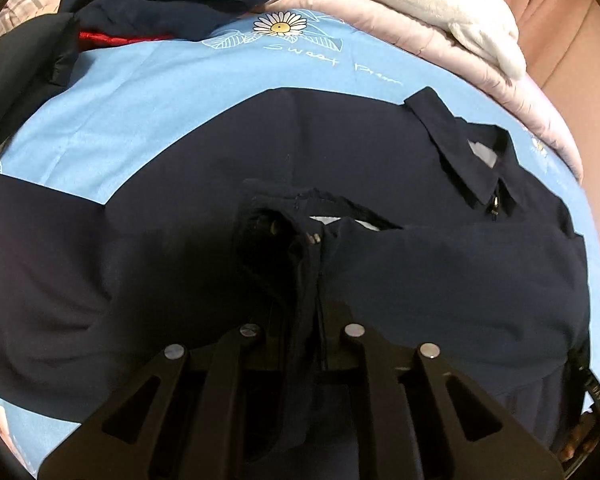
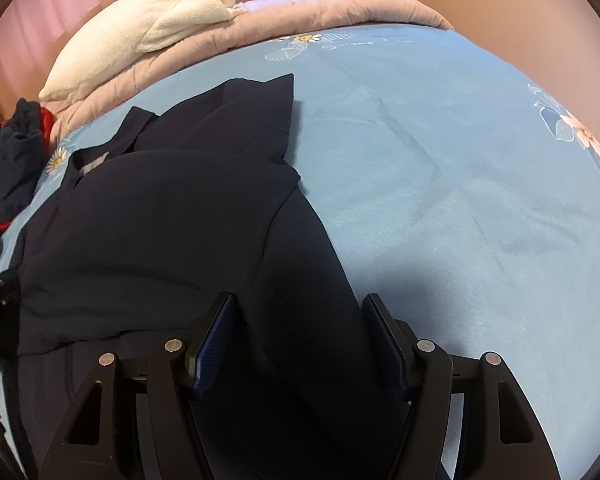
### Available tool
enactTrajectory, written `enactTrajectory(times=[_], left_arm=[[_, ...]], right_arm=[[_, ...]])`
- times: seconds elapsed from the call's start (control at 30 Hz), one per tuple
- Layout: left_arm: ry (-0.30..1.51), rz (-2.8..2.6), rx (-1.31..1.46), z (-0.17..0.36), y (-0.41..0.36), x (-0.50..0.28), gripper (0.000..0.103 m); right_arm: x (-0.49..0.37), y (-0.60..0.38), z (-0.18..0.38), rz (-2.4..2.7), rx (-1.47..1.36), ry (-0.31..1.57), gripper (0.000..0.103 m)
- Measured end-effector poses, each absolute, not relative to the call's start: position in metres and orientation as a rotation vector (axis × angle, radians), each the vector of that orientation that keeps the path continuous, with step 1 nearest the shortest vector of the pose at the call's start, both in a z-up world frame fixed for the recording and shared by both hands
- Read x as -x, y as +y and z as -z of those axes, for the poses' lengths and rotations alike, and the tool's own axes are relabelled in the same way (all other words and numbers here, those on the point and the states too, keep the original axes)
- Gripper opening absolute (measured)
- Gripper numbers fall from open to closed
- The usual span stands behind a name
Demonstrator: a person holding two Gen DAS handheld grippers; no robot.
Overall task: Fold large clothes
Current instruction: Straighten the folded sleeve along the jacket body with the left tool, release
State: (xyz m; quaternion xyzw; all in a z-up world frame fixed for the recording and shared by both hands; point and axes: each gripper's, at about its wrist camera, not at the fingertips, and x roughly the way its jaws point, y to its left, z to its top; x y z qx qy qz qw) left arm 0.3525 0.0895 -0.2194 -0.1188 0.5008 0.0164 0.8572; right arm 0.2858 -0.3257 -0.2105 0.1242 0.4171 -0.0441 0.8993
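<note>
A heap of dark navy clothes with a red trim (image 1: 112, 4) sits at the far left of the light blue daisy-print bedsheet (image 1: 148, 112). The large navy collared shirt (image 1: 340, 152) lies spread on the sheet. The left gripper (image 1: 318, 280) has its jaws pressed together, pinching a bunched fold of that shirt. The right gripper (image 2: 298, 320) has its jaws spread, straddling the shirt's sleeve (image 2: 300, 264). A white fleece blanket (image 2: 152, 20) rests on a pink quilt (image 2: 320, 4) beyond
</note>
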Motion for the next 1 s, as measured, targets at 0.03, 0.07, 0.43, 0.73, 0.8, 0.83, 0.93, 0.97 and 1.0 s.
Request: enactTrajectory(times=[0.03, 0.07, 0.43, 0.73, 0.8, 0.83, 0.93, 0.97, 1.0], left_arm=[[1.054, -0.037, 0.247, 0.218, 0.089, -0.354, 0.015], [1.061, -0.040, 0.255, 0.217, 0.090, -0.353, 0.015], [1.069, -0.027, 0.330, 0.194, 0.096, -0.309, 0.031], [1.089, -0.053, 0.305, 0.208, 0.098, -0.291, 0.037], [1.091, -0.064, 0.292, 0.217, 0.099, -0.289, 0.040], [1.089, -0.066, 0.293, 0.220, 0.099, -0.290, 0.040], [1.079, -0.077, 0.298, 0.224, 0.100, -0.293, 0.040], [1.077, -0.081, 0.300, 0.225, 0.100, -0.294, 0.040], [1.076, -0.085, 0.305, 0.225, 0.100, -0.295, 0.040]], right_arm=[[-0.286, -0.326, 0.211, 0.093, -0.252, 0.864, 0.067], [-0.287, -0.326, 0.211, 0.093, -0.248, 0.865, 0.067], [-0.288, -0.321, 0.212, 0.108, -0.226, 0.862, 0.067], [-0.286, -0.321, 0.213, 0.112, -0.224, 0.861, 0.067], [-0.286, -0.320, 0.213, 0.115, -0.220, 0.861, 0.067], [-0.285, -0.319, 0.213, 0.117, -0.217, 0.861, 0.067], [-0.286, -0.319, 0.213, 0.118, -0.211, 0.862, 0.067], [-0.286, -0.319, 0.213, 0.118, -0.211, 0.862, 0.067], [-0.285, -0.319, 0.213, 0.119, -0.210, 0.862, 0.067]])
